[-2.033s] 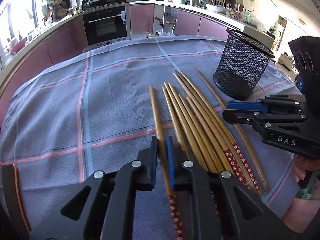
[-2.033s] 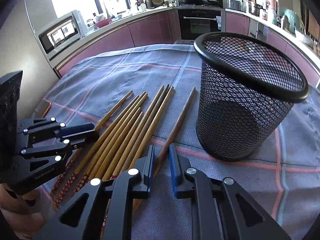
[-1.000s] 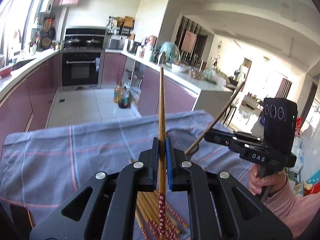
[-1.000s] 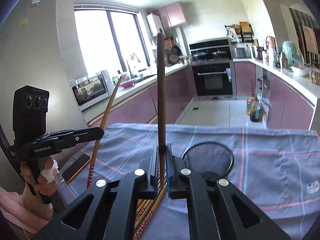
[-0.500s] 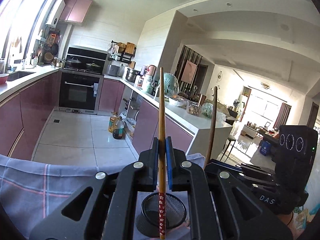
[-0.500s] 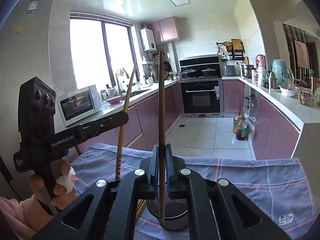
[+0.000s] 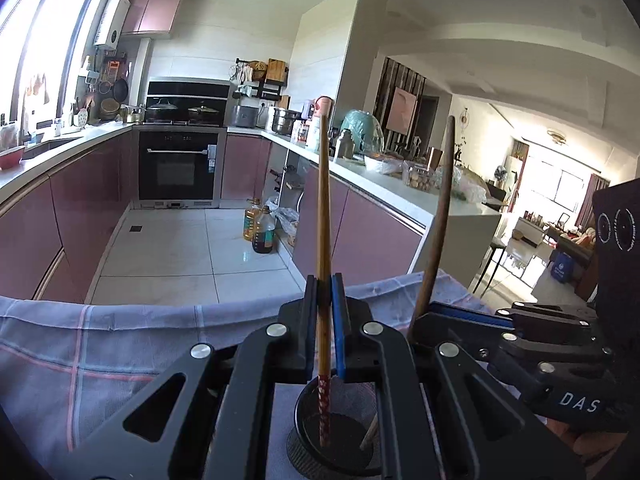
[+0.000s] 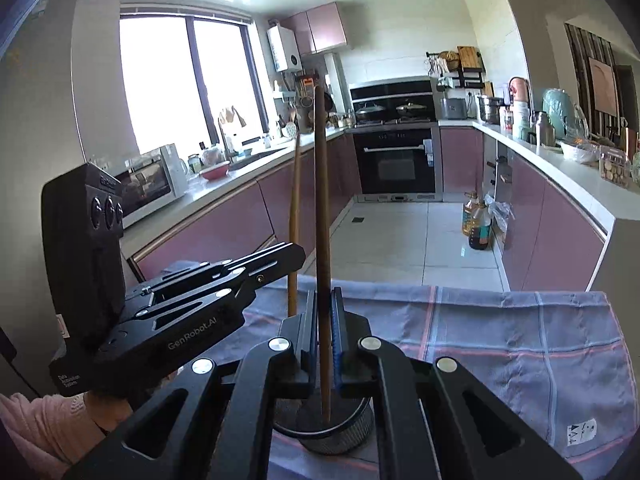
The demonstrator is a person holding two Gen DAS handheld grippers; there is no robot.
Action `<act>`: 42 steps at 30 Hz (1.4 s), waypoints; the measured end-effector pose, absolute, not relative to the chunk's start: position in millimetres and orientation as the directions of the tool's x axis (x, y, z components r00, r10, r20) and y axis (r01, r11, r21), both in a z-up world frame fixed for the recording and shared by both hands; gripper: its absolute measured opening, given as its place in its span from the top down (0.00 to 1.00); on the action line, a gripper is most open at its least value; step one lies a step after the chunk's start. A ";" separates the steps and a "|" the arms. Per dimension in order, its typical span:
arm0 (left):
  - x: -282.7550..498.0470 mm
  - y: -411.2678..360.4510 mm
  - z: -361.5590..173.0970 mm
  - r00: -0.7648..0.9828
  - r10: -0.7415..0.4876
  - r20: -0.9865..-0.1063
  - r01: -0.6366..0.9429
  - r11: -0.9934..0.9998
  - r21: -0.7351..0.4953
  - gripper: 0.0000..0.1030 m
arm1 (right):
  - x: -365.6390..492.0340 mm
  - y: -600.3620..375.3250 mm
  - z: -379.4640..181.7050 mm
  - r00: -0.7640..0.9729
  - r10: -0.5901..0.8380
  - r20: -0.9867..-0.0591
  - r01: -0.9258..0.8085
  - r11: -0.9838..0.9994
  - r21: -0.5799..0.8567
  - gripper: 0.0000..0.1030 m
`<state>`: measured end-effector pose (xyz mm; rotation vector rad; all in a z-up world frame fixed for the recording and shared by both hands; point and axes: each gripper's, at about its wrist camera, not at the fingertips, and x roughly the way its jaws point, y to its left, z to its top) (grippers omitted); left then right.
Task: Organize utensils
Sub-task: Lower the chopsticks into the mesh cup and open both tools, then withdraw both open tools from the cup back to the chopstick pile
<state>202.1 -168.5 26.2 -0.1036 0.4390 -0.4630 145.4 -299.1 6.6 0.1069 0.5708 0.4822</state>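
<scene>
Upright chopstick (image 7: 322, 208) pinched, left hand-held gripper (image 7: 323, 312)

Two chopsticks stand almost upright over a black mesh cup (image 7: 308, 446) that sits on the cloth-covered worktop near its far edge. The lighter chopstick (image 7: 323, 216) — golden wood with a red patterned end — points that decorated end down into the cup's mouth. The darker brown chopstick (image 8: 321, 208) also hangs vertical, its lower tip inside the cup (image 8: 352, 426). In the left wrist view the brown one (image 7: 438, 216) leans slightly — its tip reaching the cup's right side.
</scene>
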 end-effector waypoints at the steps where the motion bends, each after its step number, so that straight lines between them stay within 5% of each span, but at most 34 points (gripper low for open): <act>1: 202.7 -170.0 21.7 0.794 -0.455 -0.403 0.416 0.890 -0.186 0.92 | 148.5 -296.8 2.0 0.721 0.463 -0.515 -0.405 0.885 0.229 0.95; 7: 202.9 -166.8 11.0 0.761 -0.454 -0.463 0.440 0.886 -0.146 0.89 | 156.3 -290.1 -17.0 0.700 0.434 -0.567 -0.365 0.900 0.238 0.89; 14: 188.8 -143.0 16.0 0.753 -0.469 -0.462 0.463 0.876 -0.135 0.88 | 151.9 -290.5 -18.3 0.725 0.411 -0.553 -0.339 0.912 0.232 0.62; 21: 166.9 -105.9 21.7 0.749 -0.478 -0.459 0.466 0.872 -0.148 0.69 | 116.6 -287.0 -16.3 0.733 0.459 -0.502 -0.395 0.888 0.234 0.39; 34: 113.6 -40.5 4.4 0.757 -0.474 -0.451 0.459 0.876 -0.149 0.58 | 69.6 -250.0 -28.9 0.710 0.483 -0.513 -0.475 0.866 0.157 0.31; 42: 106.0 -51.6 6.3 0.751 -0.500 -0.432 0.482 0.862 -0.160 0.58 | 88.1 -226.2 -27.9 0.757 0.371 -0.537 -0.454 0.891 -0.025 0.51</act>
